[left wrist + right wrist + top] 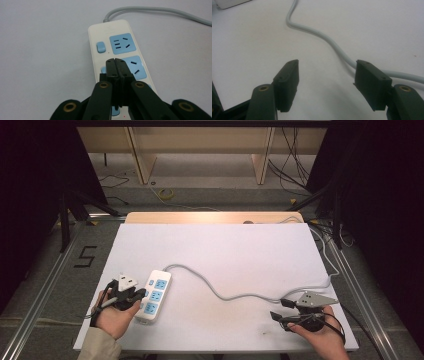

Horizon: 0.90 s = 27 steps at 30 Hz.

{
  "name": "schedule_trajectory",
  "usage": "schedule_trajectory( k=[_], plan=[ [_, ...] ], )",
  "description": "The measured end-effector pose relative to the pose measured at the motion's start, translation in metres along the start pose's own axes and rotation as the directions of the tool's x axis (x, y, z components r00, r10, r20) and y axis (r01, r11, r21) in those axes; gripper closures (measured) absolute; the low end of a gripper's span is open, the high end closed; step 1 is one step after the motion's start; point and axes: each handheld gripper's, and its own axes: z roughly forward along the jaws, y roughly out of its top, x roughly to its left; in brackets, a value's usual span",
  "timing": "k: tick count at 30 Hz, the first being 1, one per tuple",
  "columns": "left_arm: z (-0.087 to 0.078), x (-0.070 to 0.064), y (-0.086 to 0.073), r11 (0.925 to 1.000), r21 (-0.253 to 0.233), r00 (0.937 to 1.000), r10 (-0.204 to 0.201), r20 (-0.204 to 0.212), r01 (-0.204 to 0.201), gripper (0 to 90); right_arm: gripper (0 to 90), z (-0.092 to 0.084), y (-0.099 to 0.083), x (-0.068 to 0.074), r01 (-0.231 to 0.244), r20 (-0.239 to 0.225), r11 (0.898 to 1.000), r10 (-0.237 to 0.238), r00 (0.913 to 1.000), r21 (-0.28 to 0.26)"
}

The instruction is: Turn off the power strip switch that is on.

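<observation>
Covering most of the high view, the white bench point(225, 255) carries a power strip point(154, 296) near its front left corner, lying lengthwise away from the person. The power strip is a long cream-white block with rounded corners. Three pale blue socket panels run in a row along its face, each with dark slots, and the left gripper view shows a small blue rocker switch point(100, 47) beside the far socket. From its far end a grey cable point(240, 296) leaves through a ribbed collar, snakes across the bench to the right and runs off the right edge.

The left hand-held gripper point(141, 294) is clenched with nothing between its jaws; its joined tips sit over the middle socket panel point(136, 67), and whether they touch it cannot be told. The right hand-held gripper point(278, 309) is released, jaws wide apart, low over bare bench near the front right, just beside the cable and well apart from the power strip.
</observation>
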Motion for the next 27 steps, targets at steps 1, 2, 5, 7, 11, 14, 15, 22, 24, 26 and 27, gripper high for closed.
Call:
schedule_trajectory(
  k=[1, 2, 5, 7, 11, 14, 15, 22, 24, 26, 27],
  plan=[
    [-0.0001, 0.0002, 0.0, 1.0, 0.002, 1.0, -0.001, 0.0, 0.001, 89.7, 37.0, 0.0, 0.0, 0.0, 0.0, 0.0, 1.0, 0.0, 1.0, 0.0],
    [-0.0002, 0.0005, -0.0001, 1.0, 0.004, 1.0, 0.0, -0.001, 0.0, 89.7, 37.0, 0.0, 0.0, 0.0, 0.0, 0.0, 1.0, 0.0, 1.0, 0.0],
    [-0.001, 0.0013, -0.0002, 0.9999, 0.012, 1.0, 0.0, -0.003, 0.0, 89.7, 37.0, 0.0001, -0.0001, 0.0, 0.0, 0.0, 1.0, 0.0, 1.0, 0.0],
    [-0.0011, 0.002, -0.0003, 0.9999, 0.014, 1.0, 0.001, -0.005, -0.001, 89.7, 37.0, 0.0001, -0.0001, -0.0001, 0.0, 0.0, 1.0, 0.0, 1.0, 0.001],
    [-0.0014, 0.0015, 0.0, 0.9997, 0.026, 1.0, 0.002, -0.007, -0.001, 89.7, 37.0, 0.0002, -0.0001, 0.0, 0.0, 0.0, 1.0, 0.0, 1.0, 0.001],
    [-0.0013, 0.001, 0.0001, 0.9994, 0.035, 1.0, 0.002, -0.004, -0.002, 89.7, 37.0, 0.0001, 0.0, 0.0001, 0.0, 0.0, 1.0, 0.0, 1.0, 0.001],
    [-0.0013, 0.0008, 0.0002, 0.9993, 0.038, 1.0, 0.002, -0.003, -0.002, 89.7, 37.0, 0.0001, 0.0, 0.0001, 0.0, 0.0, 1.0, 0.0, 1.0, 0.0],
    [-0.0009, 0.0002, 0.0008, 0.9982, 0.059, 0.9999, 0.012, -0.007, -0.012, 89.7, 37.0, 0.0004, -0.0001, 0.0002, 0.0, 0.0, 1.0, 0.0, 1.0, 0.0],
    [-0.0008, 0.0001, 0.0009, 0.998, 0.061, 0.9999, 0.013, -0.006, -0.012, 89.7, 37.0, 0.0004, -0.0001, 0.0002, 0.0, 0.0, 1.0, 0.0, 1.0, 0.0],
    [-0.0005, -0.0001, 0.0009, 0.9978, 0.064, 0.9999, 0.014, -0.005, -0.014, 89.7, 37.0, 0.0003, 0.0, 0.0002, 0.0, 0.001, 1.0, 0.0, 1.0, 0.0],
    [-0.0004, -0.0002, 0.0011, 0.9976, 0.067, 0.9999, 0.015, -0.005, -0.014, 89.7, 36.9, 0.0003, -0.0001, 0.0002, 0.001, 0.0, 1.0, -0.001, 1.0, -0.001]
  ],
)
